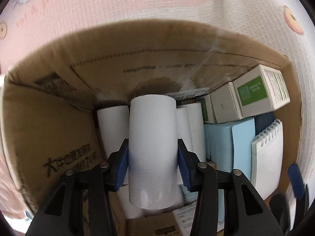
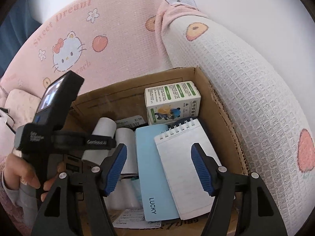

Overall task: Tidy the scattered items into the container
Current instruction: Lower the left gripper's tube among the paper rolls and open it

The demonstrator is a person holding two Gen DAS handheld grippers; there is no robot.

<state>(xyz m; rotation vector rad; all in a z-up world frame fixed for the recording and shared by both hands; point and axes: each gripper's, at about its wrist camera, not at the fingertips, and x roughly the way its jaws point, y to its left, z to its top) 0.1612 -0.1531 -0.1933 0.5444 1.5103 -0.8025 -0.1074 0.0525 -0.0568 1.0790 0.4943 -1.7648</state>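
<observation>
My left gripper (image 1: 153, 162) is shut on a white paper roll (image 1: 152, 137) and holds it over the open cardboard box (image 1: 59, 106). Several white rolls (image 1: 113, 125) lie in the box below it, beside a light blue book (image 1: 238, 143), a spiral notepad (image 1: 269, 157) and white-and-green cartons (image 1: 259, 90). My right gripper (image 2: 159, 169) is open and empty above the same box (image 2: 222, 106), over the blue book (image 2: 151, 167) and the notepad (image 2: 183, 165). The left gripper's body (image 2: 59, 118) shows at the left in the right wrist view.
The box sits on a pink and white quilted blanket (image 2: 110, 39) with cartoon prints. A white blanket fold (image 2: 246, 98) presses against the box's right wall. A green-printed carton (image 2: 172, 102) stands at the box's far right corner. A hand (image 2: 23, 173) holds the left gripper.
</observation>
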